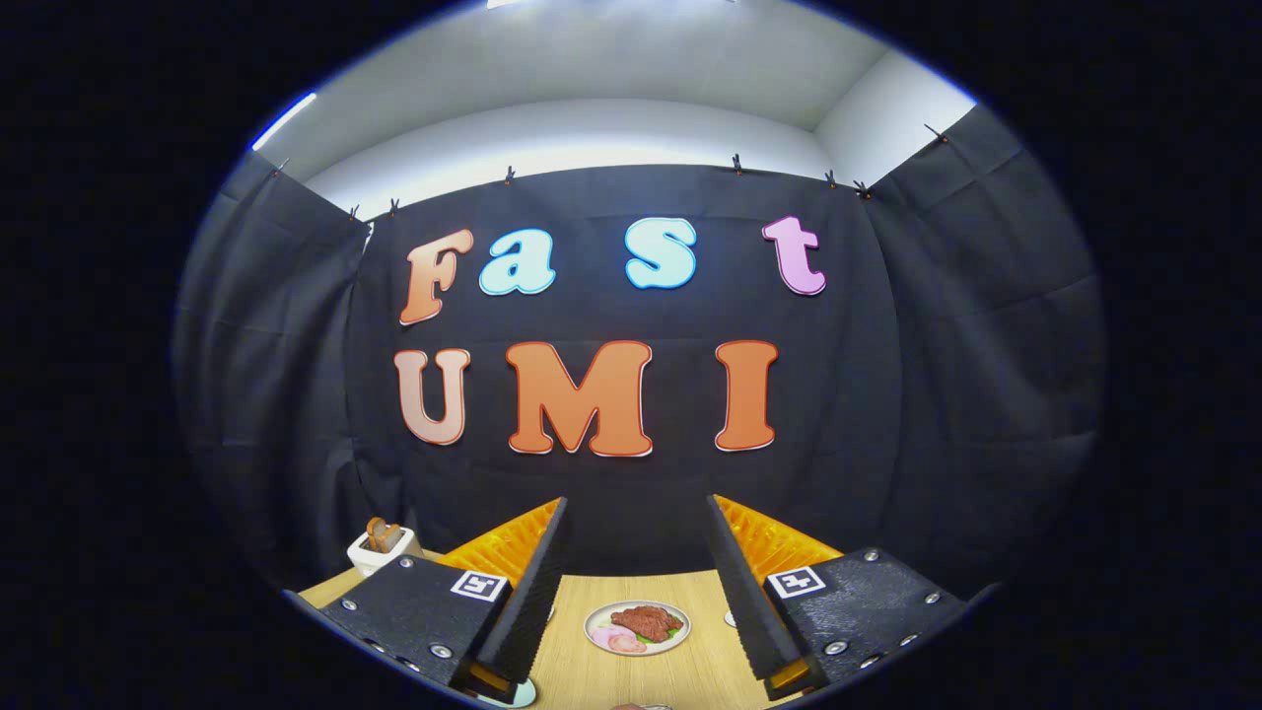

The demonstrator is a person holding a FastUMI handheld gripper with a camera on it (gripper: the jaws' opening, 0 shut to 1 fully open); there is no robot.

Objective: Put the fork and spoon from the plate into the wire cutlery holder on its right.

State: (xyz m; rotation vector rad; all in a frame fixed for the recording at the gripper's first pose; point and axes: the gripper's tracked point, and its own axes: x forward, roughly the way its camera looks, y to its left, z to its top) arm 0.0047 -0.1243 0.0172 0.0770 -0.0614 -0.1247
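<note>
The gripper [636,513] is held high above the table and looks forward toward the black cloth wall [631,473] of the booth. Its two fingers are spread wide apart, with a broad gap between them, and they hold nothing – both inner faces are free.

Below and between the fingers lies the wooden table [592,671], of a light colour with fine grain. On it, in the gap between the fingers and a little nearer to the right one, stands a small round white plate [637,627] with food on it: a brown piece like meat, some pink slices and a bit of green. I cannot make out a fork or a spoon on this plate; it is too small to tell.

Just beside the right finger, at its inner side, a small pale round object [730,618] shows only as a sliver, and what it is I cannot say. A similar pale, bluish rim [520,694] shows under the tip of the left finger, close to the near side of the table.

Beyond the left finger, at the far left part of the table, stands a white toaster [382,548] with brown slices sticking up from it – it is well apart from the plate with food.

Above the cloth wall the white wall and ceiling of the room are seen, brightly lit
</note>
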